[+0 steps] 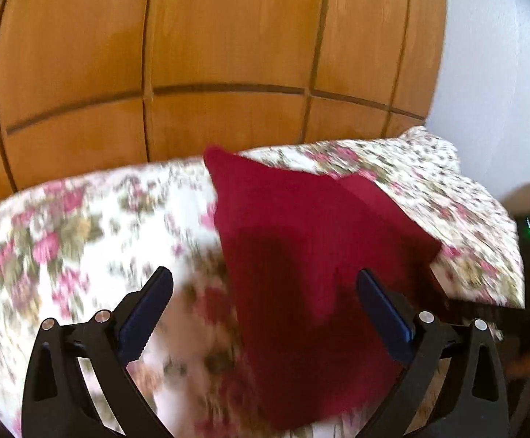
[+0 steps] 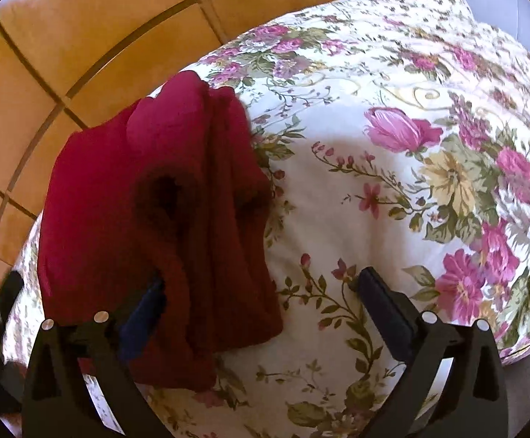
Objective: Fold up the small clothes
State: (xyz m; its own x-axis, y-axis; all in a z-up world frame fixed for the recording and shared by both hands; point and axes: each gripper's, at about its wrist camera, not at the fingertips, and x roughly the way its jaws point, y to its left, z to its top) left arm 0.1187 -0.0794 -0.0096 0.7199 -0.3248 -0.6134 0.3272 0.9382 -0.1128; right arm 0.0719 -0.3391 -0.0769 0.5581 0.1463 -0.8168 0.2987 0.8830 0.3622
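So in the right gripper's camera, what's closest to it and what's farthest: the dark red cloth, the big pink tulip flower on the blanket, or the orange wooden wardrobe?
1. Dark red cloth, left, at the right gripper.
2. Big pink tulip flower, up right.
3. Orange wooden wardrobe, behind, top left.

No legible text, labels, brand marks or numbers in either wrist view. Left wrist view motion-blurred; small markings, if any, cannot be resolved there.
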